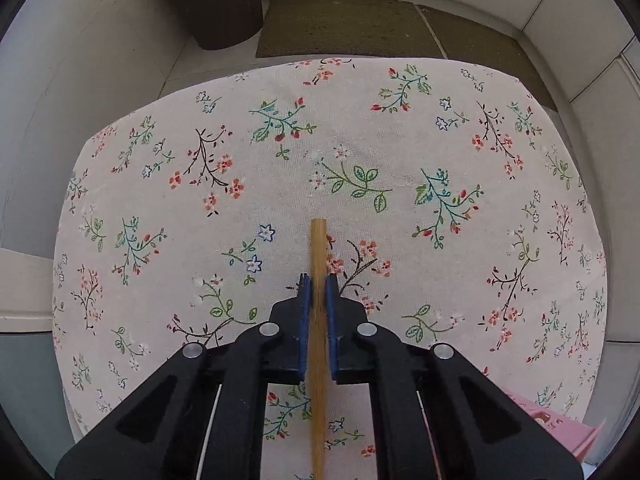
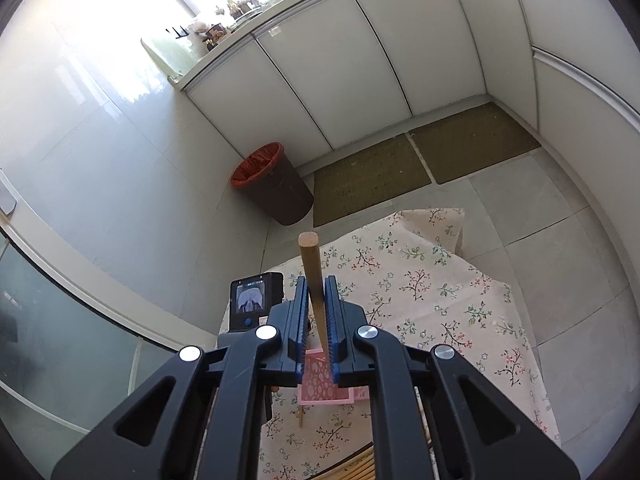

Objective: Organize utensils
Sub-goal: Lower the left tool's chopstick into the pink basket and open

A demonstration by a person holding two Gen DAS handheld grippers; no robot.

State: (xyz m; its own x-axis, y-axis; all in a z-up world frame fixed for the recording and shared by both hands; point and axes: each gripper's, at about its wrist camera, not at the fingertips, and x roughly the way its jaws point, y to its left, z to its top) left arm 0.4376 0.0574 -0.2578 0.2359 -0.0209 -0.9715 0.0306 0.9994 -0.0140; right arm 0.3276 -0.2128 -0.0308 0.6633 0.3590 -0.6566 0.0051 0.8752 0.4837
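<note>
Utensils are two wooden sticks over the floral tablecloth (image 1: 400, 152): pink basket (image 2: 324, 384) at six o'clock, left gripper (image 1: 318, 286) clamped on one stick (image 1: 319, 248), right gripper (image 2: 316, 292) clamping another stick (image 2: 312, 264); lower each slowly, tip-first, into the basket.

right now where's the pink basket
In the right wrist view the pink basket sits on the floral tablecloth, low and central, just behind the right tongs and the wooden stick they grip.
</note>
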